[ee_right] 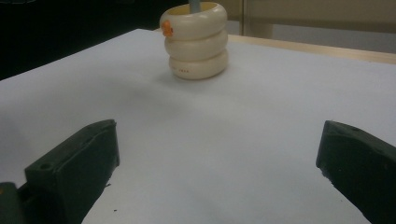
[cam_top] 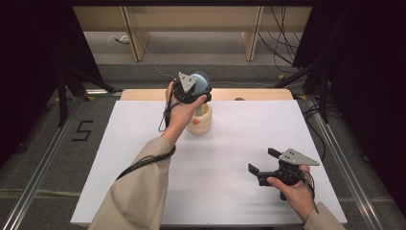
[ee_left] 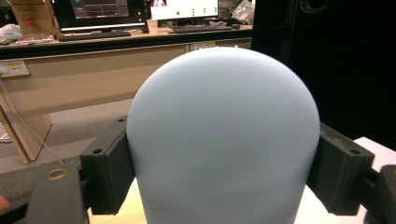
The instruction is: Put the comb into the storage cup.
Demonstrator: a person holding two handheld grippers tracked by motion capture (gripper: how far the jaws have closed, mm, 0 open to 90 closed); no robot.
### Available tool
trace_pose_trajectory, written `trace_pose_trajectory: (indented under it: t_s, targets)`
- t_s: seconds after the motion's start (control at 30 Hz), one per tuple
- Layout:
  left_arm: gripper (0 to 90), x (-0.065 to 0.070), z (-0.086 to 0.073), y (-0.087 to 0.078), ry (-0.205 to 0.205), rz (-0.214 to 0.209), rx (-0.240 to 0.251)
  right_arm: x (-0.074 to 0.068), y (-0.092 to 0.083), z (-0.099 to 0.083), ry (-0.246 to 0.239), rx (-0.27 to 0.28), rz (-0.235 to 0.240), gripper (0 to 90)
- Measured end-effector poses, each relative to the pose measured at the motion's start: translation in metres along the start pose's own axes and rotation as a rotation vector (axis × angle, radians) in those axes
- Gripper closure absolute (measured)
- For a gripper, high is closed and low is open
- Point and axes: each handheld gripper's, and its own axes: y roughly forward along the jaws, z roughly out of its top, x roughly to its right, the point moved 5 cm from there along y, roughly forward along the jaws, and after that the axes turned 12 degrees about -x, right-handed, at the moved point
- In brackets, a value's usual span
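Left gripper (cam_top: 195,92) was held above the cream ribbed holder (cam_top: 199,120), which stood near the far edge of the white table top (cam_top: 143,163), left of centre. Its jaws were clamped on the rounded pale-blue head of a brush (ee_left: 223,140); in the left gripper view both black pads pressed the dome's flanks low on its widest part. In the high view short bristles fringed the blue head (cam_top: 201,79), and a grey-blue handle (cam_top: 197,109) ran down from it into the holder's mouth; the right gripper view showed that stem (ee_right: 194,5) inside the yellow-lined rim. Could not tell whether the handle's end rested on the bottom. Right gripper (cam_top: 262,163) hovered low over the near right part of the table, jaws wide apart with nothing between them, pointing toward the holder (ee_right: 194,41). Judgement: the step in hand looked like moving the brush in or out of the holder. To do it well, the motion should be straight along the handle's axis, since any tilt would lever the light holder over; a smooth dome gives a slip-prone grip, so go slowly. The free right gripper could steady the holder's side. Room: holder sat close to the far edge and the wooden strip (cam_top: 258,94) behind it; wide bare surface lay toward the person.
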Motion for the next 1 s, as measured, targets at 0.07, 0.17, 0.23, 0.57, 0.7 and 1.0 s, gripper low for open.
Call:
trace_pose_trajectory:
  t_s: [0.07, 0.17, 0.23, 0.57, 0.7, 1.0]
  targets:
    - [19.4, 0.0, -0.001, 0.001, 0.001, 0.001, -0.003, 0.0, 0.0, 0.0, 0.0, 0.0, 0.0, 0.2]
    - [19.4, 0.0, -0.003, 0.002, -0.001, 0.002, -0.004, 0.0, 0.0, 0.0, 0.0, 0.0, 0.001, 0.2]
    - [19.4, 0.0, -0.004, 0.002, 0.0, 0.003, -0.004, 0.0, 0.0, 0.0, 0.002, 0.0, 0.002, 0.2]
    - [19.3, -0.001, -0.011, 0.006, -0.009, 0.006, -0.009, 0.0, 0.0, 0.0, 0.002, -0.001, 0.003, 0.2]
    - [19.3, -0.002, -0.012, 0.006, -0.008, 0.009, -0.006, 0.0, 0.0, 0.0, 0.002, -0.001, 0.003, 0.2]
    - [19.3, -0.002, -0.015, 0.008, -0.019, 0.009, -0.002, 0.0, 0.0, 0.0, 0.0, -0.003, 0.004, 0.2]
